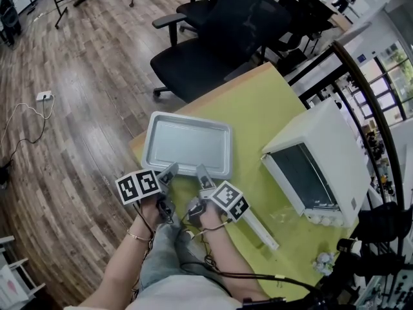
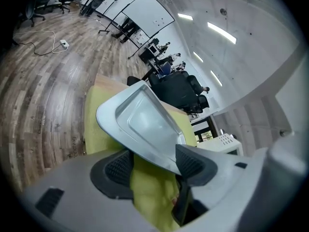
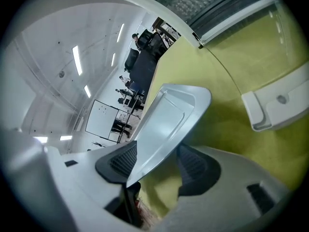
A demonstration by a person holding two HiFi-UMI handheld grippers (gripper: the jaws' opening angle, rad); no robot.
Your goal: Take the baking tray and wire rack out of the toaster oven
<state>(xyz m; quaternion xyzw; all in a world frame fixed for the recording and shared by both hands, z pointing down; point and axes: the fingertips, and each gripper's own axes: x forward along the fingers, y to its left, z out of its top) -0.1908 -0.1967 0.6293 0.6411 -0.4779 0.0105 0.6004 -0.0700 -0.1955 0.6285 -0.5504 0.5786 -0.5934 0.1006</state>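
- Head view. The tray (image 1: 187, 142) lies flat on the table (image 1: 258, 102), already out of the oven (image 1: 335, 144), which stands to the tray's right with its door dropped open. The left gripper (image 1: 169, 172) and right gripper (image 1: 202, 173) sit side by side at the tray's near rim. Only this view shows how close the tray's left end lies to the table edge. The jaw gaps cannot be read here.
- Left gripper view. The jaws are spread and released. The tray's near rim passes between the pads (image 2: 118, 167), and neither pad visibly presses it. Likely risk: if the gripper draws back tilted, a jaw could hook the rim and drag the tray toward the table edge. This view shows bare floor past the tray's left side but not the oven's mouth.
- Right gripper view. These jaws are also spread and clamp nothing, with the rim between them. Only this view looks into the oven mouth, beyond the tray's right side. A grid texture there may be the rack, but that cannot be told for certain. The door handle (image 3: 277, 103) lies to the tray's right. Likely risk: a gripper reaching for the rack could strike the handle or the open door.
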